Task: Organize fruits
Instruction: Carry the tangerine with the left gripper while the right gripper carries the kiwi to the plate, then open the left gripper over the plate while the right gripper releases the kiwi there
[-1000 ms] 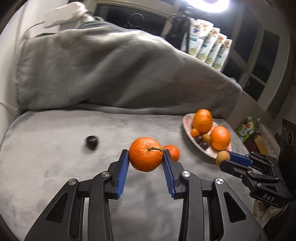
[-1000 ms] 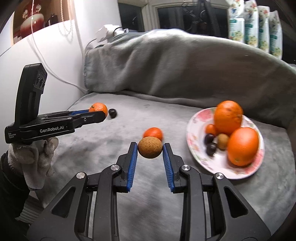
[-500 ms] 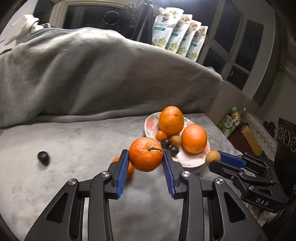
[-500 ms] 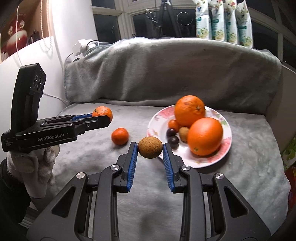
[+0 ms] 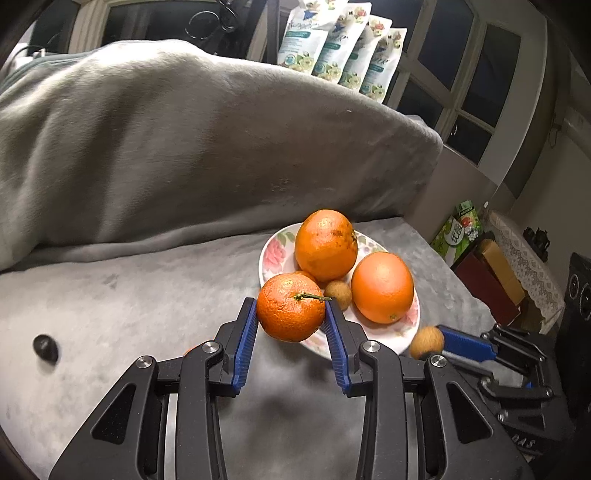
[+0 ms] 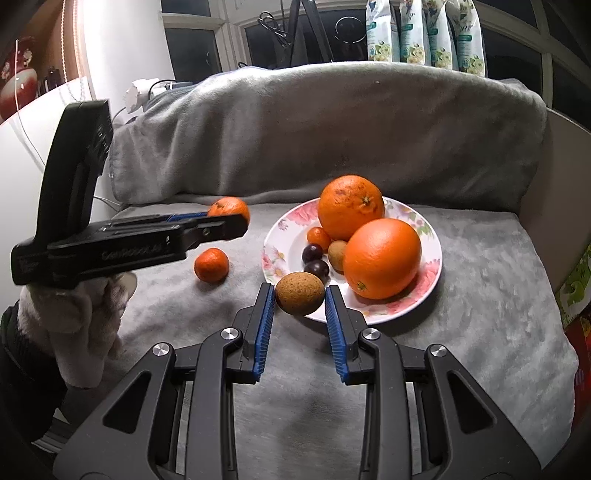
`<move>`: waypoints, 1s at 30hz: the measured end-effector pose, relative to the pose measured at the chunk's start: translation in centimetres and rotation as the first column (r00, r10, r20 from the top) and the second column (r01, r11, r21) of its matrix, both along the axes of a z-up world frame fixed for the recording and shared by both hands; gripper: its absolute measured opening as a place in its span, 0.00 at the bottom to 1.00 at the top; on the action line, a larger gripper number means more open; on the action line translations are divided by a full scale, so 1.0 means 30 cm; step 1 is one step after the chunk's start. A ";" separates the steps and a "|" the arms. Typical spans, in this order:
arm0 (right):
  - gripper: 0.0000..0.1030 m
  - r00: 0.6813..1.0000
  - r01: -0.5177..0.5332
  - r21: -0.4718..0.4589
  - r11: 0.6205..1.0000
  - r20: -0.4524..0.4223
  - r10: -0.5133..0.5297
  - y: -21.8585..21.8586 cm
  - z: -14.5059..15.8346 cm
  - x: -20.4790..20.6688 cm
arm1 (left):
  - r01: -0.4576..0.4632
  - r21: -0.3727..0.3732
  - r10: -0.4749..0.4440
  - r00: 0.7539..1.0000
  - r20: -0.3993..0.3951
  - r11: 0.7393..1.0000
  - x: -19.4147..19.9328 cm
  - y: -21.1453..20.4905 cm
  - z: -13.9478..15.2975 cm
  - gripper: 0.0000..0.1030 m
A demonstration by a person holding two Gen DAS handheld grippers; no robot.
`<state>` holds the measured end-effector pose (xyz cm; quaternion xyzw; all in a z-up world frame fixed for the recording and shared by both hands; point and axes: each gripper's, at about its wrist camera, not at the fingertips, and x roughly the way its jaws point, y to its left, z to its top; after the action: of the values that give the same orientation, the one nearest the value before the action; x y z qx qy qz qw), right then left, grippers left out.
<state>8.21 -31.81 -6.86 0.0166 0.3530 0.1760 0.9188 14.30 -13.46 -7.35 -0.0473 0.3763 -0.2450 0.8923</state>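
Note:
My left gripper (image 5: 291,314) is shut on a tangerine (image 5: 290,312) with a green stem, held in the air just left of the floral plate (image 5: 271,254). My right gripper (image 6: 300,293) is shut on a small brown fruit (image 6: 300,292), held over the plate's near rim (image 6: 424,291). The plate holds two big oranges (image 6: 382,256), a small tangerine, two dark fruits (image 6: 316,267) and a brown one. A small tangerine (image 6: 211,264) lies on the grey blanket left of the plate. A dark fruit (image 5: 45,345) lies far left on the blanket.
A raised blanket-covered backrest (image 5: 184,147) runs behind the plate. Pouches (image 6: 421,33) stand on the window sill behind it. Boxes and packets (image 5: 480,266) sit beyond the surface's right edge. The left gripper body (image 6: 110,240) and gloved hand fill the right view's left side.
Both grippers have moved toward the plate with their fruits still held. The plate now looks closer and more central in both views.

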 end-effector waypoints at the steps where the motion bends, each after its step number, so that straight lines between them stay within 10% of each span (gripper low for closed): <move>1: 0.29 1.000 0.001 -0.001 1.000 -0.003 -0.001 -0.002 -0.003 0.003 | 0.004 -0.001 -0.004 1.000 -0.004 1.000 0.008 -0.006 -0.004 0.34; 27: 0.29 0.999 0.006 -0.027 1.000 -0.044 -0.007 -0.002 -0.061 0.063 | 0.033 -0.017 -0.034 0.998 -0.045 0.999 0.086 -0.080 -0.019 0.41; 30: 0.54 0.999 0.009 -0.025 1.000 -0.036 -0.010 -0.007 -0.063 0.062 | 0.023 -0.032 -0.024 0.999 -0.036 0.999 0.086 -0.078 -0.011 0.59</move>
<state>10.06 -32.03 -8.75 0.0102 0.3716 0.1669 0.9132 16.87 -15.79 -7.67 -0.0616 0.3891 -0.2606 0.8814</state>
